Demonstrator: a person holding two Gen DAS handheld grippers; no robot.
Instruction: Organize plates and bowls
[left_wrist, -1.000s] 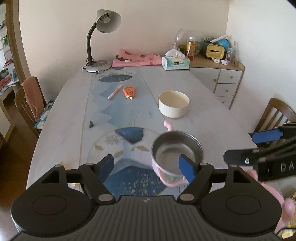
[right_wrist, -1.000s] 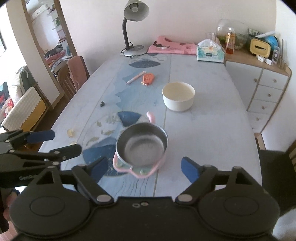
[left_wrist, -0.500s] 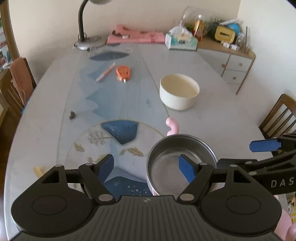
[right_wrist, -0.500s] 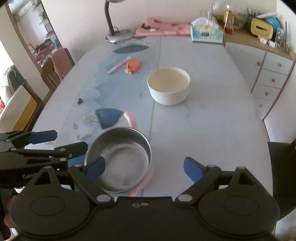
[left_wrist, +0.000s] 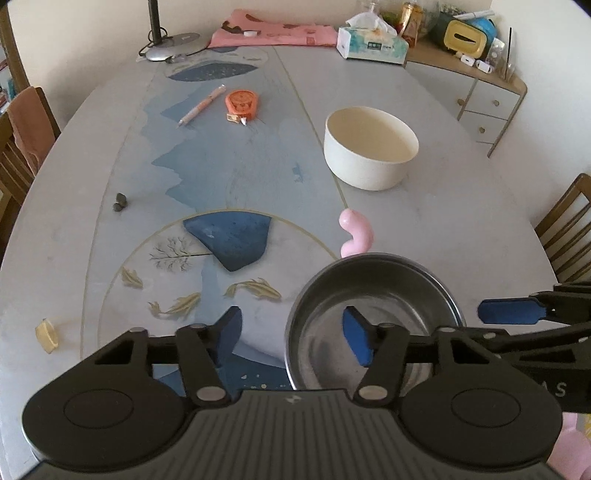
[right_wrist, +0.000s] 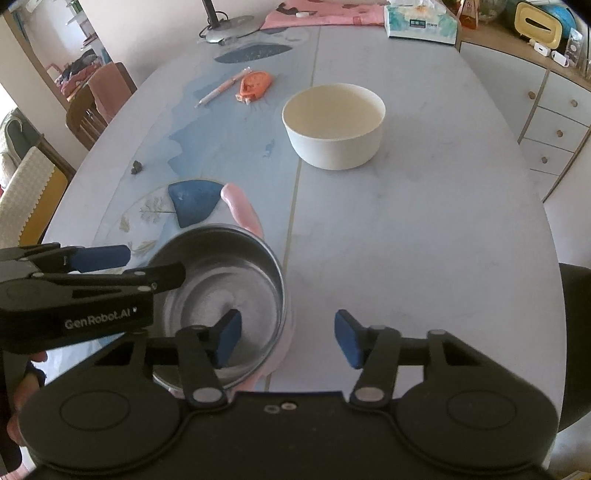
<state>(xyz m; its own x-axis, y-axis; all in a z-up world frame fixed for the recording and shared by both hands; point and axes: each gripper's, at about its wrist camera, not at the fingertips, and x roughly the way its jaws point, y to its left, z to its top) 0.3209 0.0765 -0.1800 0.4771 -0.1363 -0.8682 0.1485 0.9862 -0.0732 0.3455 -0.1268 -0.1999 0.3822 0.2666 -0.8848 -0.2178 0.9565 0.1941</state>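
**A:** How far along is the tidying, would you say?

**B:** Hardly started, by my reckoning. The steel bowl with the pink shell (left_wrist: 373, 328) sits at the near end of the counter (right_wrist: 424, 229), and the cream bowl (right_wrist: 334, 125) stands well apart from it, further up the middle. Nothing is stacked or nested.

**A:** Is anything being held?

**B:** No. The left hand-held gripper (left_wrist: 291, 336) has its blue pads spread wide, straddling the steel bowl's left rim: one pad hangs over the inside, the other over the counter. Whether a pad touches the metal, I cannot tell. The right hand-held gripper (right_wrist: 288, 338) is just as wide apart, straddling the opposite rim the same way.

**A:** So both are lined up on the one bowl?

**B:** That's my guess: a grasp about to happen, perhaps to carry it toward the cream one. All of the moving and stacking is left.

**A:** Count it up for me.

**B:** Two bowls. No plates that I can see. Two hand-held grippers. Then the odds and ends up the counter: one pink pen (left_wrist: 202, 105), one orange tape dispenser (left_wrist: 242, 105), one tissue box (left_wrist: 371, 42), one lamp base (left_wrist: 173, 44), one folded pink cloth (left_wrist: 273, 31), a small dark lump (left_wrist: 120, 202) near the left edge and a yellowish scrap (left_wrist: 47, 334) closer in.
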